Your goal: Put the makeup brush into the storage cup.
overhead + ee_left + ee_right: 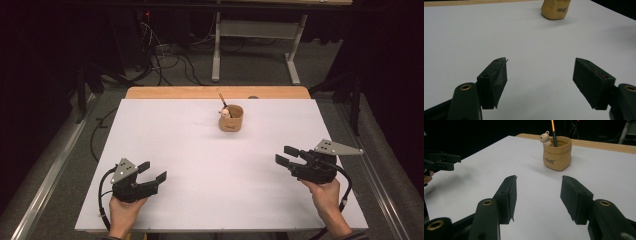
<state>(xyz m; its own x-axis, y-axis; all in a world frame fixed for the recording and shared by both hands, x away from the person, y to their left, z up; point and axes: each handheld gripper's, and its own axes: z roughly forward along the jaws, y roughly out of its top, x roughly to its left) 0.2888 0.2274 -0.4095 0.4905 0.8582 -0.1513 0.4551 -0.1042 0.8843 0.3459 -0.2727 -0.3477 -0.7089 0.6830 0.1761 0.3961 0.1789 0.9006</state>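
A tan pen holder (pixel 231 119) shaped like a small sack stands at the far middle of the white table (pixel 190 150). A little bear figure (pixel 545 138) perches on its rim, and a dark pencil with an orange end (pixel 553 132) sticks up out of it. My left gripper (pixel 152 172) rests near the front left corner, open, nothing between its jaws. My right gripper (pixel 286 155) sits at the front right, also open and empty. In the left gripper view the holder (pixel 556 10) is far ahead; in the right gripper view the holder (pixel 557 153) is ahead of the jaws.
A wooden strip (pixel 217 92) runs along the table's far edge. Beyond it are a grey desk frame (pixel 260 45) and loose cables (pixel 165 60) on the floor. A metal rail (pixel 55 165) flanks the table on the left. The other gripper (pixel 439 161) appears at the left of the right gripper view.
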